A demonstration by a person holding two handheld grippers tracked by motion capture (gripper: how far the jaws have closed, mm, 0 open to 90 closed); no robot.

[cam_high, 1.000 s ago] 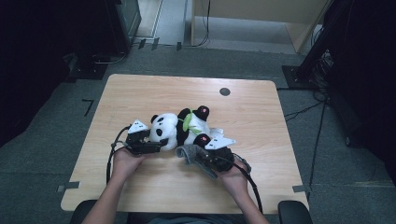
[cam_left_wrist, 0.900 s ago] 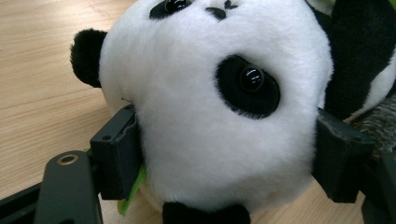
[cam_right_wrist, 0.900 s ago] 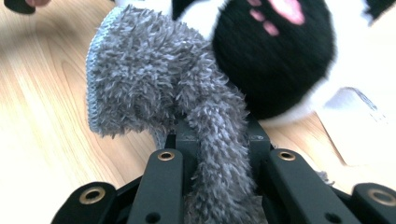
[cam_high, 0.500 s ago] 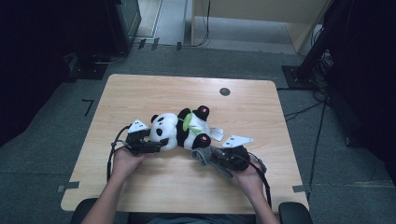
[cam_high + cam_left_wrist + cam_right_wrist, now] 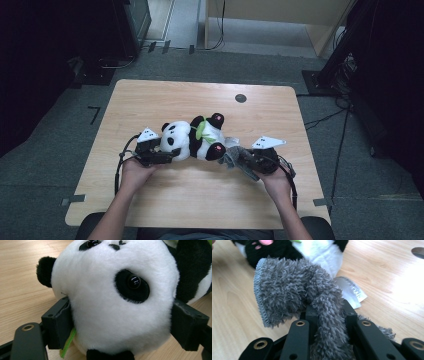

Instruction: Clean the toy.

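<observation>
**Grippers hold panda's head and a grey sock at the table's near edge**

Right gripper (image 5: 239, 161), in my right hand near the front of the wooden table (image 5: 165, 97), has its jaws clamped tight on a fuzzy grey sock (image 5: 294, 293). In the right gripper view the sock's shaggy fabric rises from between the two black jaws, its stitched cuff folded over to the left and a further tuft trailing out at the lower right. Just behind the sock lies a white sewn-in label (image 5: 350, 291) flat on the wood, and beyond that a black foot with pink pads.

My left gripper (image 5: 167, 156) sits at the other end of the plush panda (image 5: 192, 140), its jaws set one on each side of the toy's white head. In the left gripper view both black pads touch the fur at the cheeks, with a sliver of green showing beside the left pad; the jaws have just been easing wider, the head between them, and I cannot tell whether they press into the fur.

From the high view the panda lies on its side across the middle of the table between my two hands, head to the left, feet to the right, a green leaf (image 5: 202, 131) at its chest. Farther back a small dark round disc (image 5: 240, 98) sits in the tabletop, well apart from the toy.
</observation>
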